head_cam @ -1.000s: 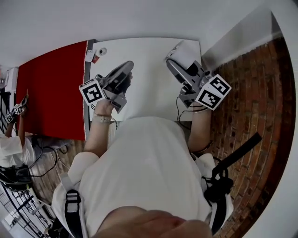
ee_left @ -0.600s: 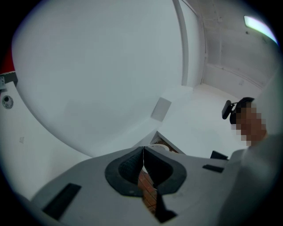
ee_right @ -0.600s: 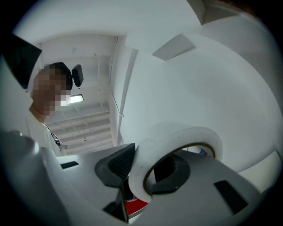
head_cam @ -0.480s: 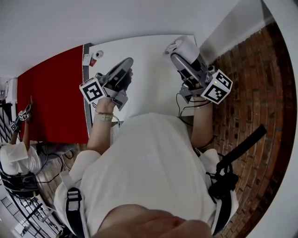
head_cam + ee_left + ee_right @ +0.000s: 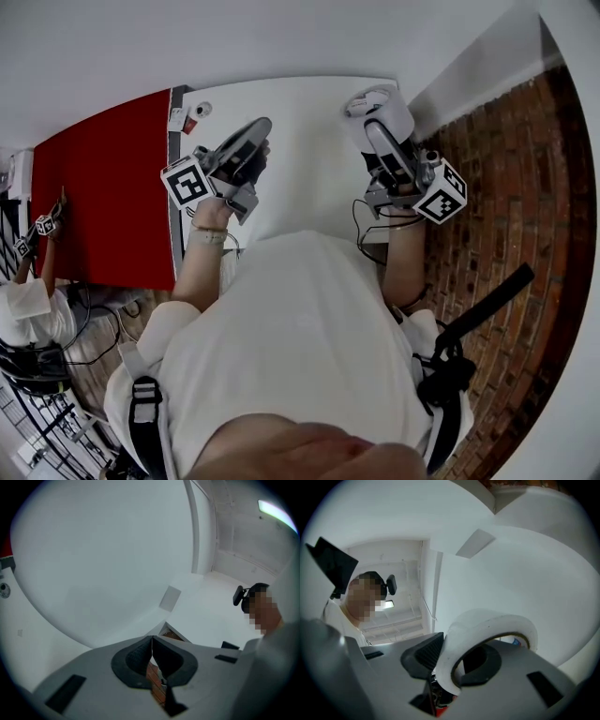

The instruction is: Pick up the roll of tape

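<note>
Now grips roll of tape (image 5: 487,625) in right gripper (image 5: 454,660), one jaw through the core, the other outside the wall. Sits upper right in head view, near far right corner of white table (image 5: 300,112). Holds left gripper (image 5: 258,127) clenched on nothing, over table's left edge beside red surface (image 5: 103,187). Leaves bare tabletop between both; brick floor (image 5: 497,187) past right edge.
</note>
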A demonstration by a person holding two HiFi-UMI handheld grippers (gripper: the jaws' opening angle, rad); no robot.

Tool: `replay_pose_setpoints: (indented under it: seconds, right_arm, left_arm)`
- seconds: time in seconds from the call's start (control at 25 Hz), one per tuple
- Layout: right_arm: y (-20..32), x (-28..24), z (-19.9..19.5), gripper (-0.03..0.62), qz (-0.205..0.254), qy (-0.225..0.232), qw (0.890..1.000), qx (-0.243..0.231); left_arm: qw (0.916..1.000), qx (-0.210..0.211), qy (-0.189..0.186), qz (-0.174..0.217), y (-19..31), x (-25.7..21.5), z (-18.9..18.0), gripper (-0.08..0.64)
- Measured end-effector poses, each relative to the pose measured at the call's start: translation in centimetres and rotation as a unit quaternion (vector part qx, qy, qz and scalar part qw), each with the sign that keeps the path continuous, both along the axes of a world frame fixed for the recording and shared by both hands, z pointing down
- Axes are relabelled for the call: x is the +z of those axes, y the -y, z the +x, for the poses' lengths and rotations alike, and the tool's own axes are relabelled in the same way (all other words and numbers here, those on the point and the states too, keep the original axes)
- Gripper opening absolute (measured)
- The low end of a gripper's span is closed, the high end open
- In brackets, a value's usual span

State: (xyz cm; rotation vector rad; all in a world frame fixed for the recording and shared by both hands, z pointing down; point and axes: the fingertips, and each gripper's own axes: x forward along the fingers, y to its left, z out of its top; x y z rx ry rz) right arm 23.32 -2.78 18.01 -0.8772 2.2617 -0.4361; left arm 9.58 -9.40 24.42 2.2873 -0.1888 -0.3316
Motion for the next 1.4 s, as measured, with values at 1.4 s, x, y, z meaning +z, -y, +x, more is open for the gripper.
replay_pose_setpoints:
  seconds: [1.4]
  right_arm:
    - [0.3,2.9,-0.4,0.109,-0.009,0.031,0.998,-0.052]
  left_arm:
    - [1.0,-0.002,0.001,0.008,0.2,-0.3,1.8,0.008]
